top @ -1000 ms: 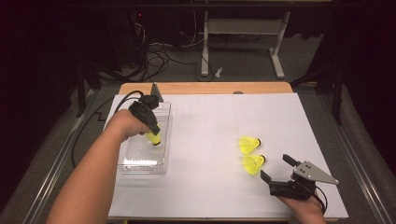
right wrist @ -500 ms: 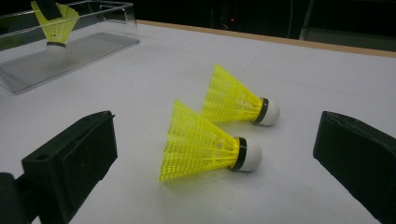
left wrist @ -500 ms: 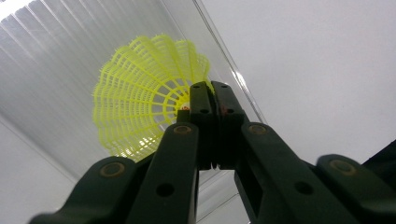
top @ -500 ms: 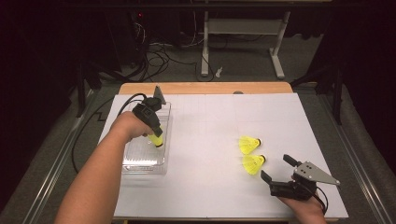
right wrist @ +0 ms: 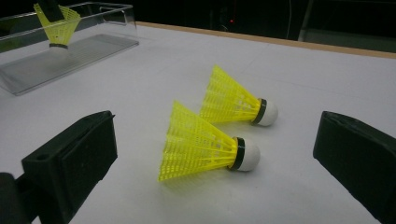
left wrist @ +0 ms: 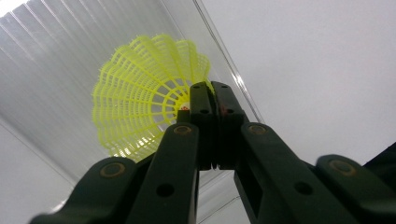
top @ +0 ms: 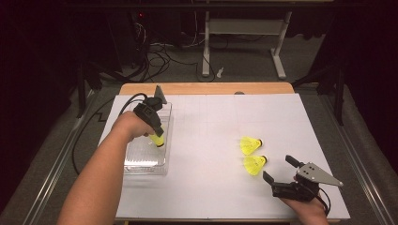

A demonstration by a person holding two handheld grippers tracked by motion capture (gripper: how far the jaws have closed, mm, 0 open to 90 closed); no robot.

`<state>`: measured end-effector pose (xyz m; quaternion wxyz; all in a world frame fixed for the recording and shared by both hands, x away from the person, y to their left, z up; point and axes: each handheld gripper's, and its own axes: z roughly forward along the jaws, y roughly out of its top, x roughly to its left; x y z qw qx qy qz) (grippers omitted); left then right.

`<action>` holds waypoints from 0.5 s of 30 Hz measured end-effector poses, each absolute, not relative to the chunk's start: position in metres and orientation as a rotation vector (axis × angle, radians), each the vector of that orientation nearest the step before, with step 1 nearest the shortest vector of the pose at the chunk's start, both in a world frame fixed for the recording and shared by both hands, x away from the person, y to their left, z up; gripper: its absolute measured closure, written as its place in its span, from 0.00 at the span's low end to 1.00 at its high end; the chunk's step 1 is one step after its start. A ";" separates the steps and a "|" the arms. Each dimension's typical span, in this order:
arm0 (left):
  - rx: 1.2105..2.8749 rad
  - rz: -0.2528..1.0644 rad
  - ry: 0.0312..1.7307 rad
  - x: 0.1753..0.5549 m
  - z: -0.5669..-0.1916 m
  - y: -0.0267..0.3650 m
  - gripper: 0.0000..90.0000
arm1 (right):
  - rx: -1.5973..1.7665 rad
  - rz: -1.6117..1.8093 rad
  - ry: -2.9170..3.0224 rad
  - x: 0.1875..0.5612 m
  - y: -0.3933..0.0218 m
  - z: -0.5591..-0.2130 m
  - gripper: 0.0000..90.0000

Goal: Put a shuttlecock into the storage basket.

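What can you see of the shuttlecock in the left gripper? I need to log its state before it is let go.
The shuttlecock is bright yellow, with a flared skirt of what looks like plastic mesh. The left gripper is shut on the skirt's rim, jaws pinched together. It hangs cork end down, a dark band showing near the tip in the right gripper view, over the clear ribbed tray at the table's left. Whether its tip touches the tray floor I cannot tell.

Your left gripper (top: 157, 138) points down, jaws clamped together, forearm reaching in from lower left. Your right gripper (top: 279, 170) lies low and level, jaws spread wide apart.
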<state>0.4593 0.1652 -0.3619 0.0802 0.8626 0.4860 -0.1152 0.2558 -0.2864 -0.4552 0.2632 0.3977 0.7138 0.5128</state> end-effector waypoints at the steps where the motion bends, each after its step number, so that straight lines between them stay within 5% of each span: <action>1: 2.578 -0.347 1.455 0.460 -0.362 0.165 0.99 | 1.075 1.387 1.931 0.256 -0.286 -0.455 0.00; 15: 2.534 -0.330 1.473 0.471 -0.376 0.162 0.99 | 1.077 1.384 1.931 0.256 -0.288 -0.456 0.00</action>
